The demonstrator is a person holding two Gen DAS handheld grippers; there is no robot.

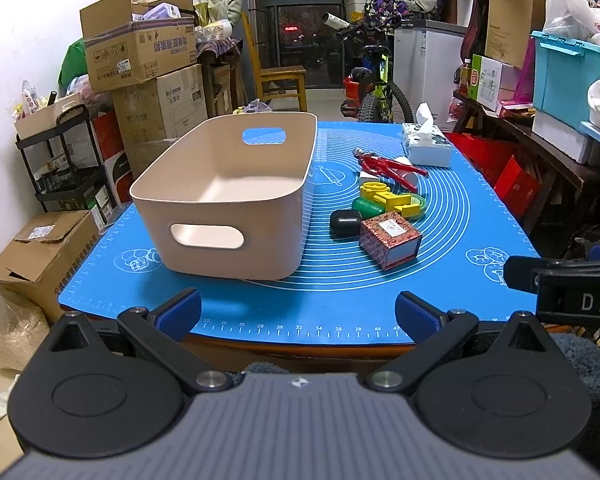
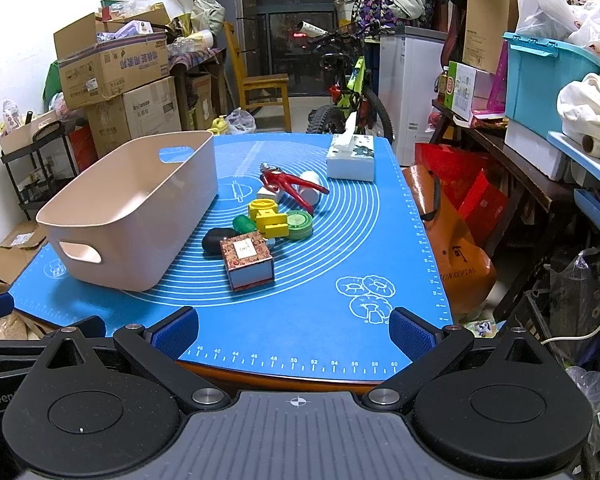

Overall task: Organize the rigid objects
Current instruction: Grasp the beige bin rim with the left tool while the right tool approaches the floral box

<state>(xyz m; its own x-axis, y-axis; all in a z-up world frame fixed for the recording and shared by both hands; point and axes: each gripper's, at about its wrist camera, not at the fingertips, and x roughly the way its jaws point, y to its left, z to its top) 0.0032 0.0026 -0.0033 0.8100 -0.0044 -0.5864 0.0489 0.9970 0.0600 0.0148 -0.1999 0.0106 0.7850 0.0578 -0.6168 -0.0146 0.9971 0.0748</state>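
Both the left gripper (image 1: 298,312) and the right gripper (image 2: 294,330) hover at the near table edge with jaws spread wide and nothing between them. On the blue mat (image 2: 320,280), the empty beige bin (image 1: 224,192) stands at the left, with handle cut-outs at both ends. Right of it lie a patterned red box (image 2: 247,259), a black case (image 2: 215,240), yellow and green blocks (image 2: 268,218), then a red figure (image 2: 290,184); farthest, a tissue box (image 2: 351,157).

Left gripper (image 1: 298,316): level, jaws spread wide, nothing between them. Right gripper (image 2: 294,330): level beside it, jaws likewise wide, empty.
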